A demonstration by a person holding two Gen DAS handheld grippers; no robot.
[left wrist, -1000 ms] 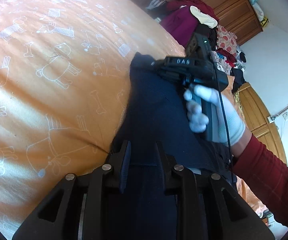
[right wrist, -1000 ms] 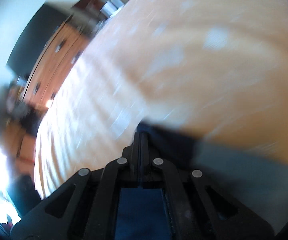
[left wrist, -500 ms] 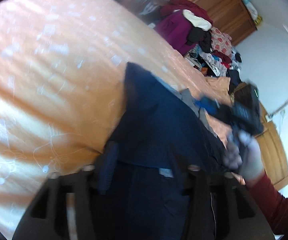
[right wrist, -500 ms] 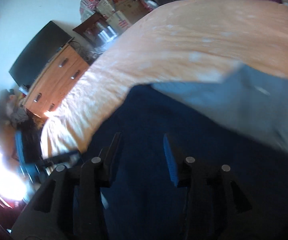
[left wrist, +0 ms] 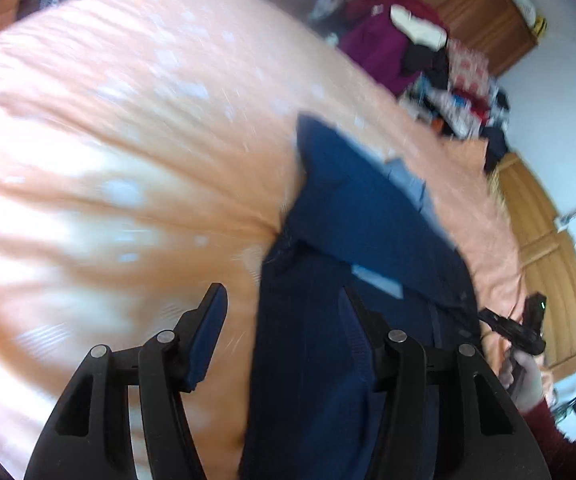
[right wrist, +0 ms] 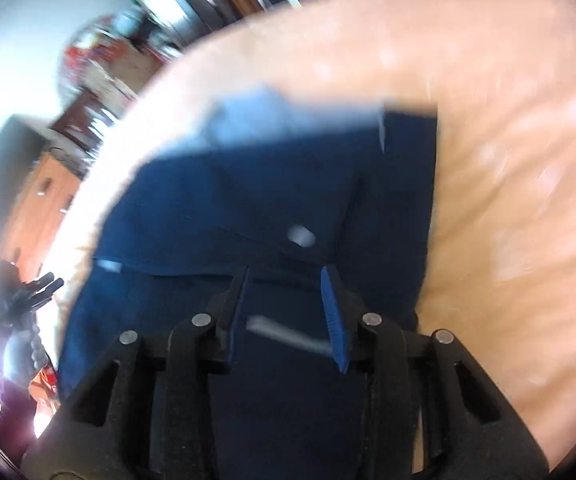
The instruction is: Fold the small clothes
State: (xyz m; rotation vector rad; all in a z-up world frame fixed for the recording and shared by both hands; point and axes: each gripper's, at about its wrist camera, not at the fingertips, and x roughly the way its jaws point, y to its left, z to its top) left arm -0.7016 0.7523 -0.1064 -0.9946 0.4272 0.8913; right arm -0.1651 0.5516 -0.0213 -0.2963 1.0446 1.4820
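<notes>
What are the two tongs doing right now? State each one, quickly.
Left tongs: open, holding nothing; the navy garment lies between the fingers.
Right tongs: open, holding nothing, over the same garment.

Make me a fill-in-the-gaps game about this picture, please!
1. The garment lying on the bed is dark ____.
2. The bedspread under it is ____.
3. Both the left gripper and the right gripper have their jaws ____.
4. The hand holding the far gripper wears a ____ glove.

Missing words: blue; orange; open; white
</notes>
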